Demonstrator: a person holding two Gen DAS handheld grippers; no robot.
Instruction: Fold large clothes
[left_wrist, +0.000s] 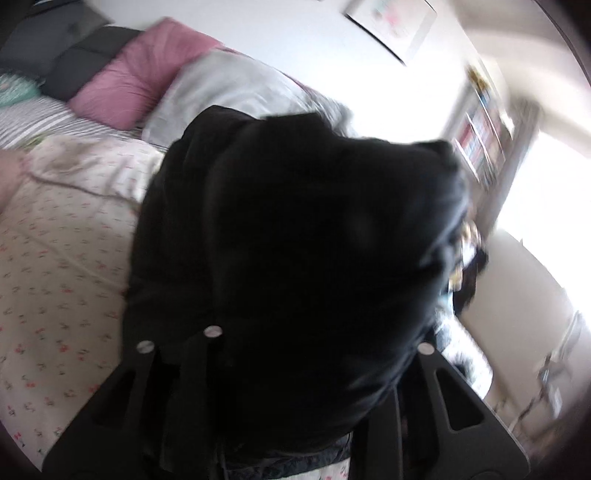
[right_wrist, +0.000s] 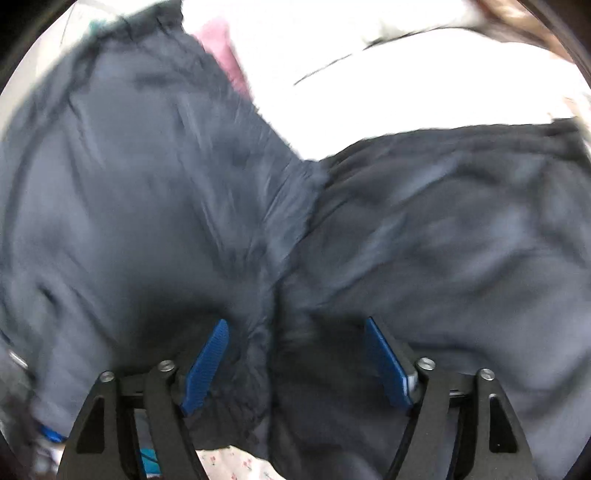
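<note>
My right gripper (right_wrist: 295, 354) stood wide open, blue pads (right_wrist: 207, 369) well apart, with a seam ridge of the dark garment (right_wrist: 155, 192) bunched between them and spreading ahead to both sides. My left gripper (left_wrist: 288, 369) was draped by the same cloth; its grip could not be judged. Floral bedspread (left_wrist: 62, 258) lay left of it.

Support: bed (left_wrist: 62, 266), floral cover | ahead-left of left gripper: pink pillow (left_wrist: 144, 74), grey pillow (left_wrist: 229, 92), dark cushion (left_wrist: 81, 70) | striped sheet (left_wrist: 40, 118) at far left
</note>
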